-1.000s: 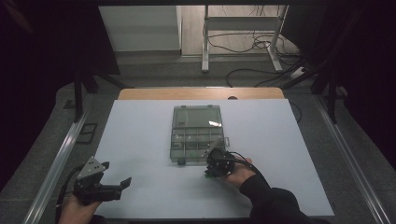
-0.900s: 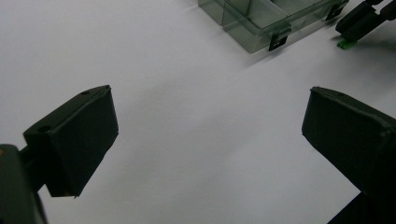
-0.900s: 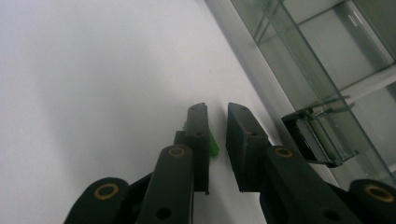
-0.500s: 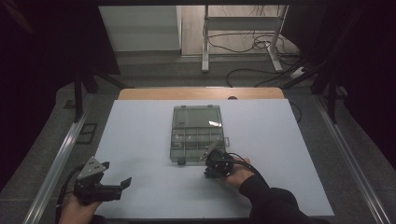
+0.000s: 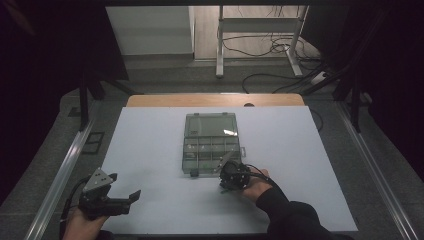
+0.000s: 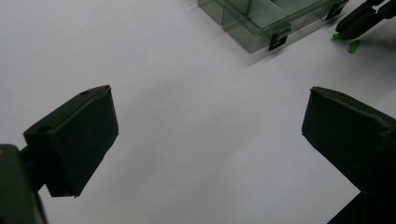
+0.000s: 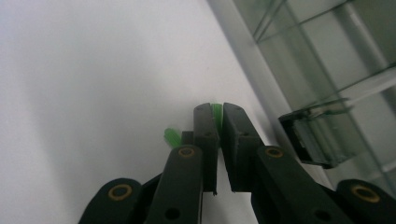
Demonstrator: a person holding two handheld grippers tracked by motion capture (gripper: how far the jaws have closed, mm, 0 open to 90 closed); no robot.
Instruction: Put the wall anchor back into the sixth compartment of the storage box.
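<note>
Right gripper [image 7: 215, 112], jaws just closed on a small green piece [image 7: 216, 110], sits just by the clear box's [image 5: 210, 142] near right corner w/ a 2nd green piece [image 7: 172, 136] beside it, probably lying on the white table [image 5: 150, 150], while left gripper [image 5: 131, 197] rests wide open, well apart from box.

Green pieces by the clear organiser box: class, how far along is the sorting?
Done: the organiser box lies open. In hand: the right gripper has just closed on one green piece. Left: a second green piece lies on the table; the left gripper waits open.
</note>
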